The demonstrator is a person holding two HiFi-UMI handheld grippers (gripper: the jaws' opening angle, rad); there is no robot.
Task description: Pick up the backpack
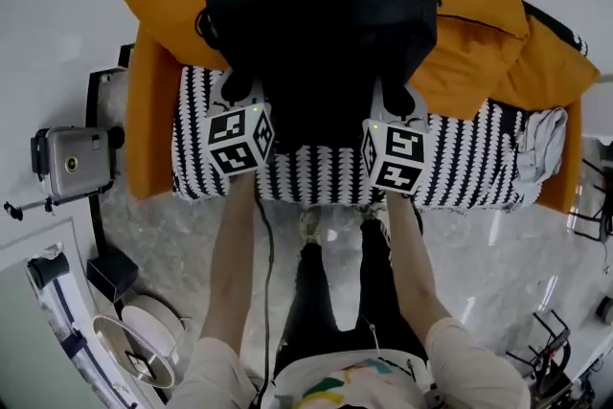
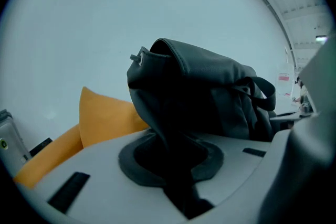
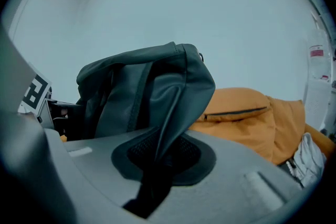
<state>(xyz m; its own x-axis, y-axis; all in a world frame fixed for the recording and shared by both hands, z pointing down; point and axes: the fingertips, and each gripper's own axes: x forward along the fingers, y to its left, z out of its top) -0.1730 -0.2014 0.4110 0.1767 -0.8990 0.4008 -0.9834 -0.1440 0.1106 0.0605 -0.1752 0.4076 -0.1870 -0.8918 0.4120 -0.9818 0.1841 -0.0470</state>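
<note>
The black backpack (image 1: 321,34) hangs lifted above the striped sofa seat (image 1: 460,170), held up from both sides. My left gripper (image 1: 238,91) is shut on a fold of the backpack's fabric at its left edge; in the left gripper view the backpack (image 2: 199,97) fills the middle with dark cloth pinched between the jaws (image 2: 173,162). My right gripper (image 1: 395,101) is shut on the backpack's right edge, and the right gripper view shows the backpack (image 3: 152,92) with its fabric clamped in the right gripper (image 3: 160,162).
Orange cushions (image 1: 479,24) lie along the sofa back and sides. A grey-white cloth (image 1: 541,144) rests at the sofa's right end. A camera on a stand (image 1: 72,163) and boxes sit on the floor at left. The person's legs (image 1: 335,302) stand before the sofa.
</note>
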